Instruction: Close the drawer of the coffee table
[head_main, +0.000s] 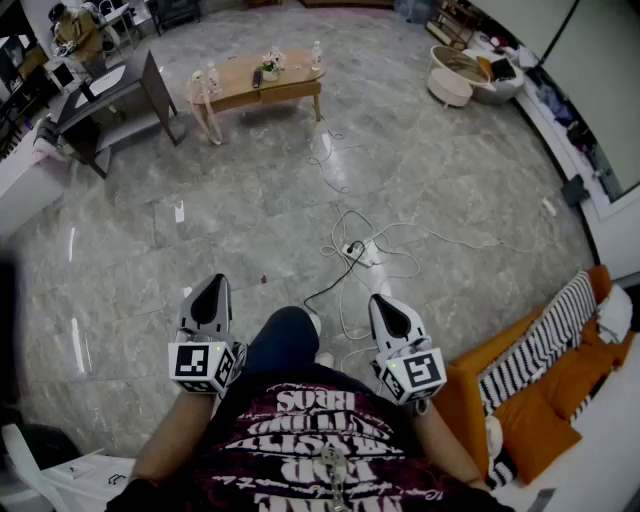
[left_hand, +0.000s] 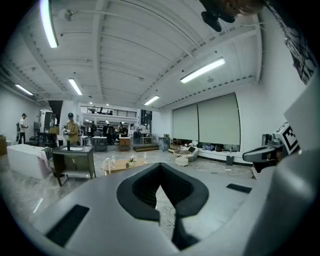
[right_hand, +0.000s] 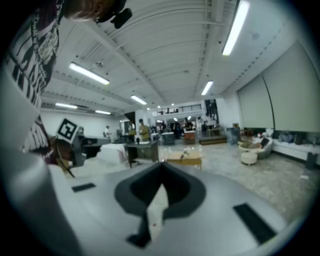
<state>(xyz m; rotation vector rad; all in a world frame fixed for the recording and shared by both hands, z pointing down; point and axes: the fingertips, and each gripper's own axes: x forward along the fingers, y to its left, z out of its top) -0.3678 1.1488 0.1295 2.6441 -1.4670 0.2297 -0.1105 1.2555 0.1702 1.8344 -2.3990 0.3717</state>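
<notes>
Jaws shut, empty: left gripper (head_main: 214, 285), right gripper (head_main: 384, 303); coffee table (head_main: 258, 85) far; ceiling lights (left_hand: 202, 70) only gripper views.

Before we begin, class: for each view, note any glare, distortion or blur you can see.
Head view: fisheye curves the room's edges, and lights streak white on the glossy floor. Left gripper view: dark rounded corners, ceiling strip lights blown out. Right gripper view: softest, with the coffee table fuzzy.

The left tool (head_main: 215, 285) and right tool (head_main: 381, 301) are closed, empty, held forward.
</notes>
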